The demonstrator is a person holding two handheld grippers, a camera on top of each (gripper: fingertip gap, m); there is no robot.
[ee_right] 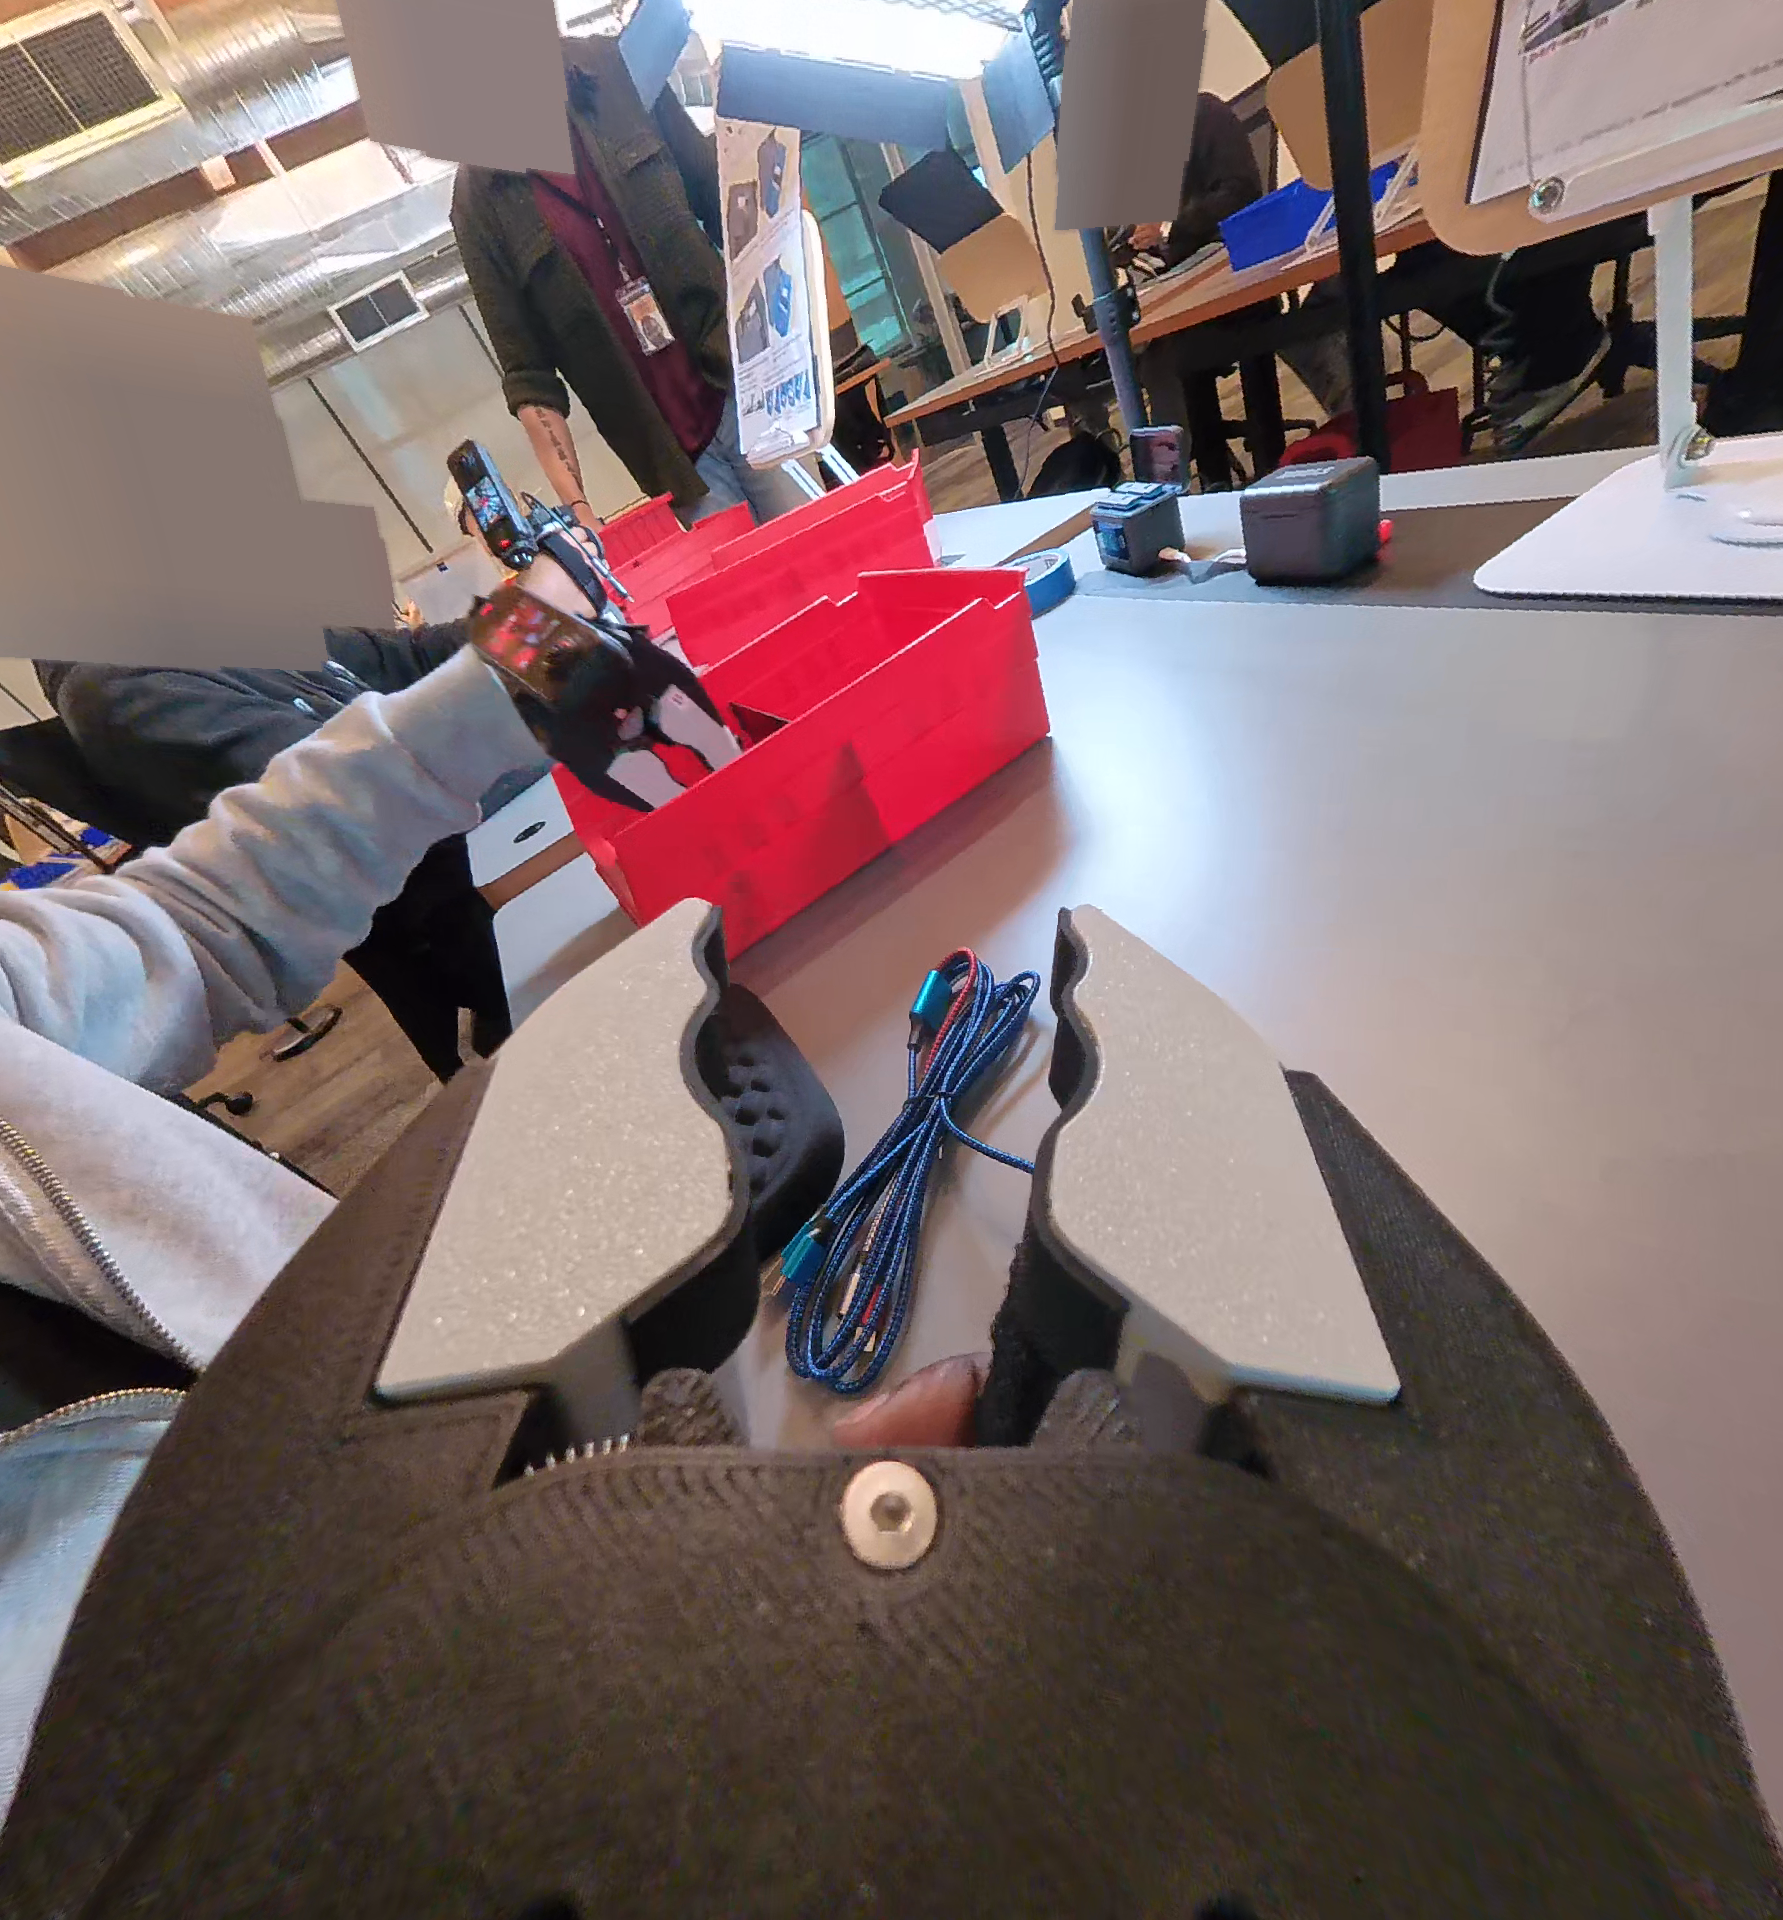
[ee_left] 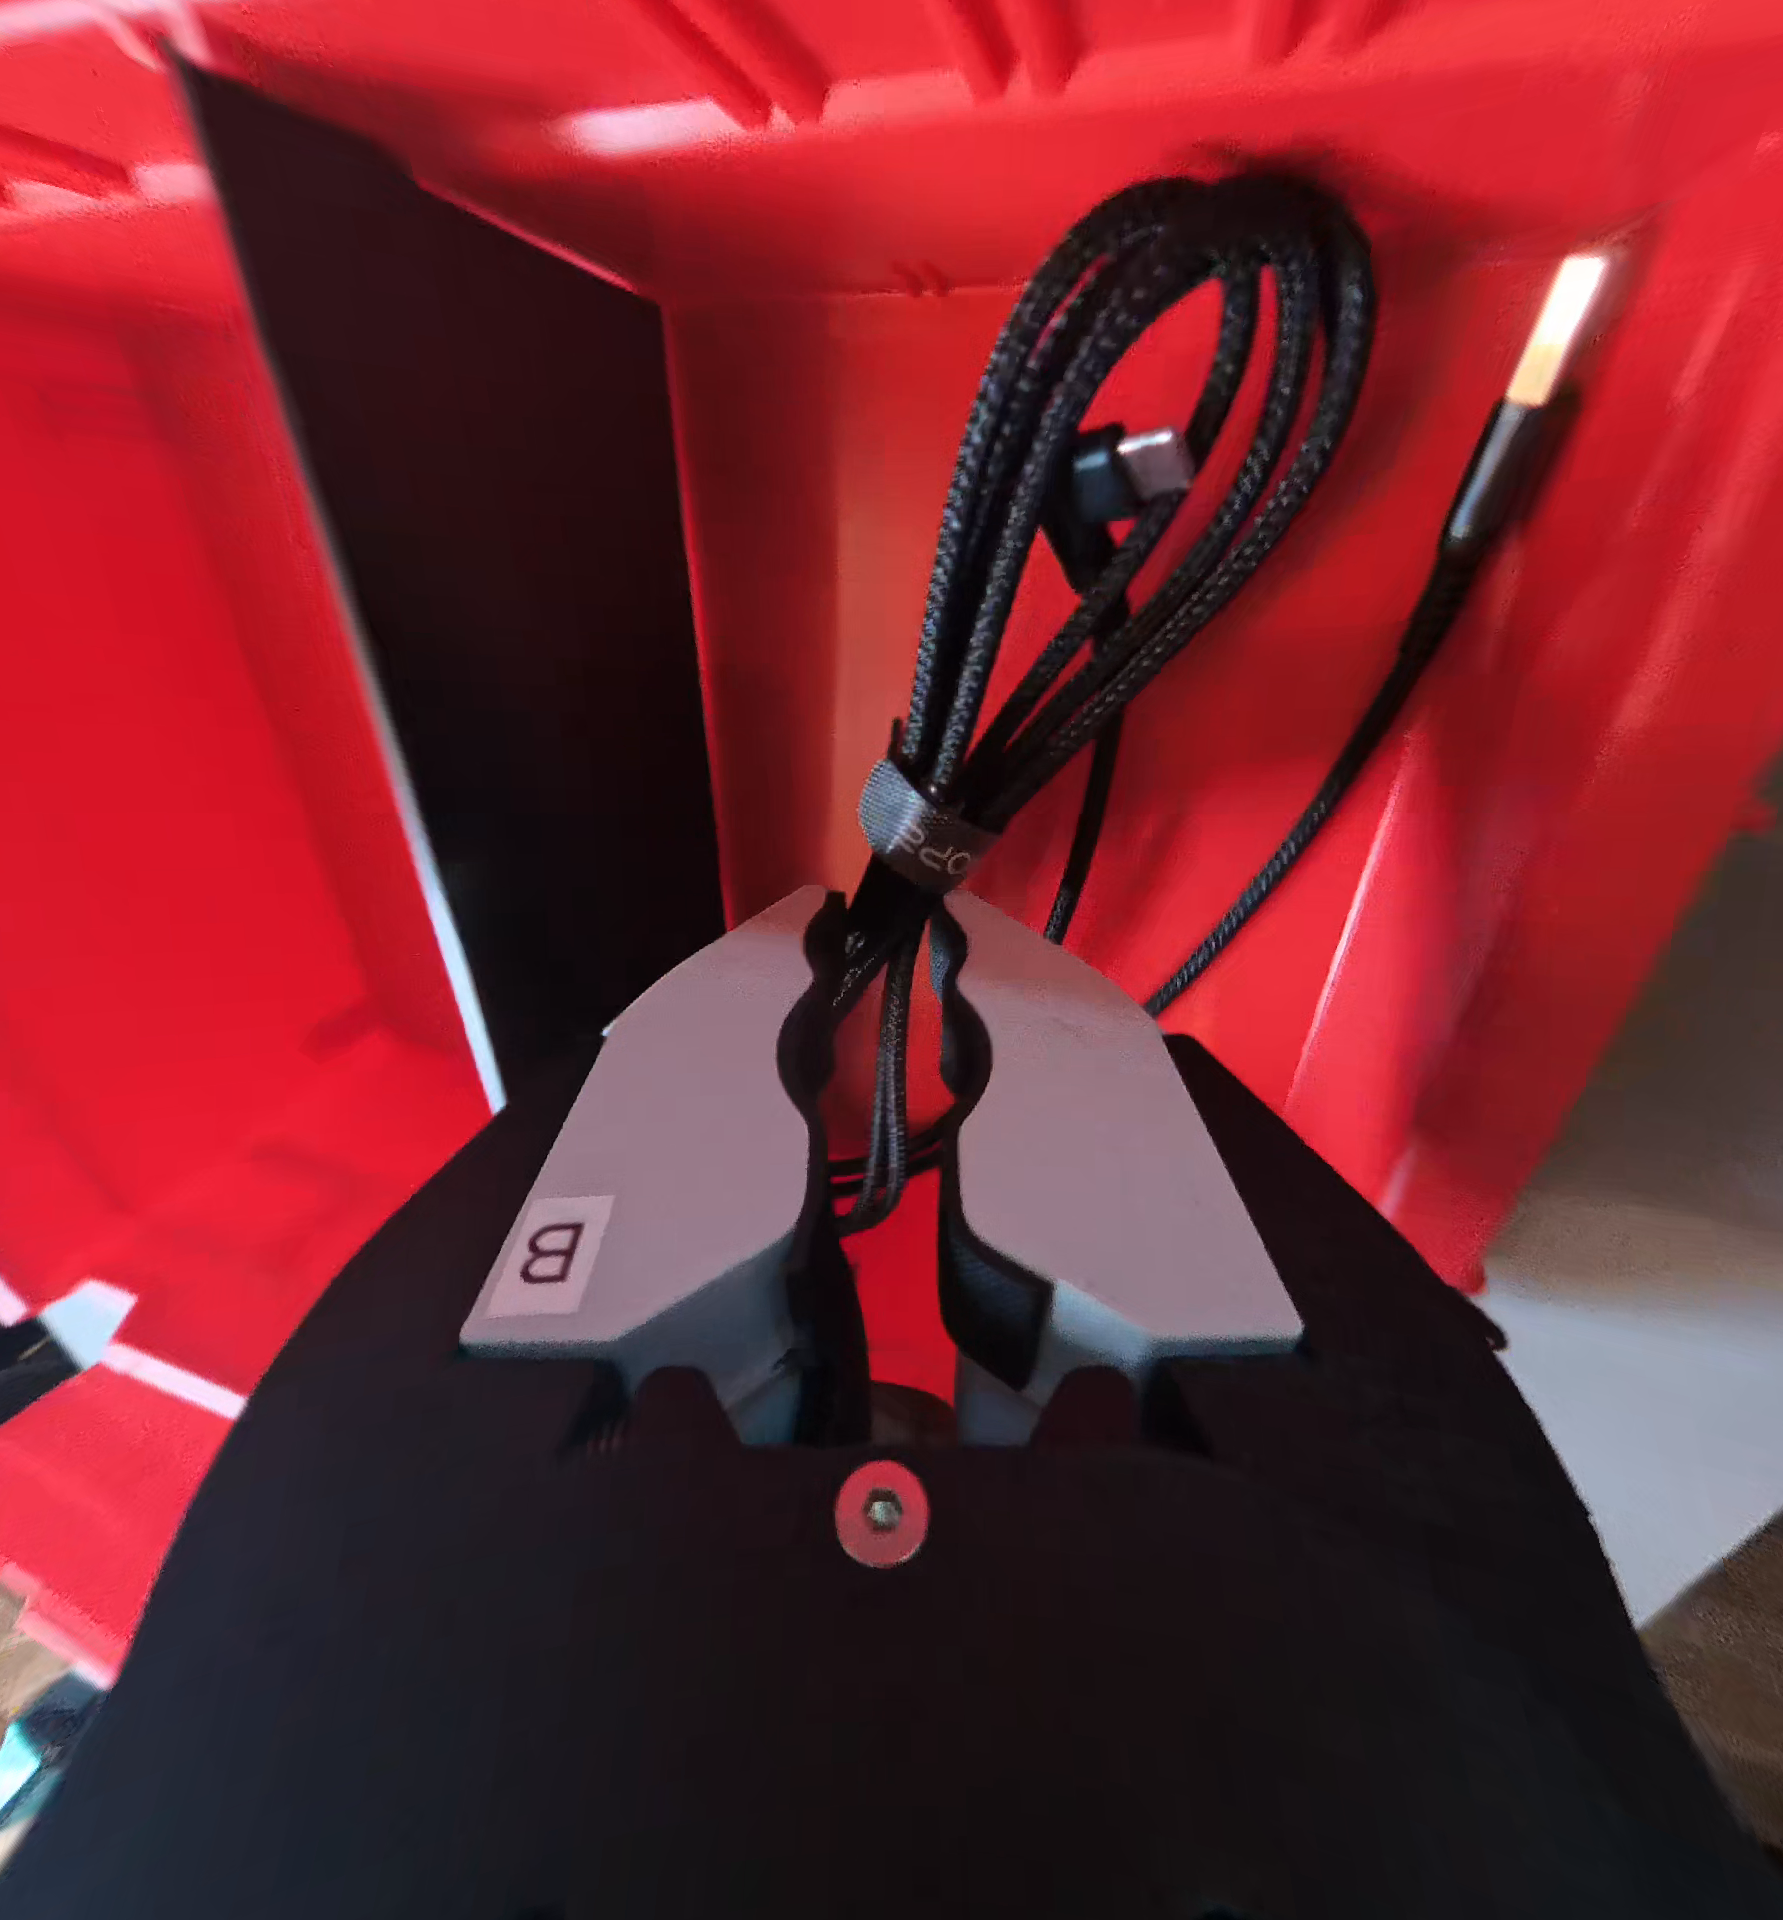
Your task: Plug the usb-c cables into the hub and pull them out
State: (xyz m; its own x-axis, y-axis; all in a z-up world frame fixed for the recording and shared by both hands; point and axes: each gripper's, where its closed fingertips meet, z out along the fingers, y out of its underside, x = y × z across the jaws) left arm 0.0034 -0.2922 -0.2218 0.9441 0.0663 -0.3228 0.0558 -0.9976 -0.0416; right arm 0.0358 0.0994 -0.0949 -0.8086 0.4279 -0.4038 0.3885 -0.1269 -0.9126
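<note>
Left claw (ee_left: 885, 925) pinching black cable bundle (ee_left: 1126, 540); right claw (ee_right: 887, 940) spread above blue cable (ee_right: 908, 1174).

Right gripper (ee_right: 887, 997) fingers spread wide over blue braided cable bundle (ee_right: 892, 1174) on grey table (ee_right: 1386, 935).

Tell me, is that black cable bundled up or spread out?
Bundled. The black cable is looped into a coil, cinched by a grey strap, and the left gripper is shut on it inside the red bin.
</note>
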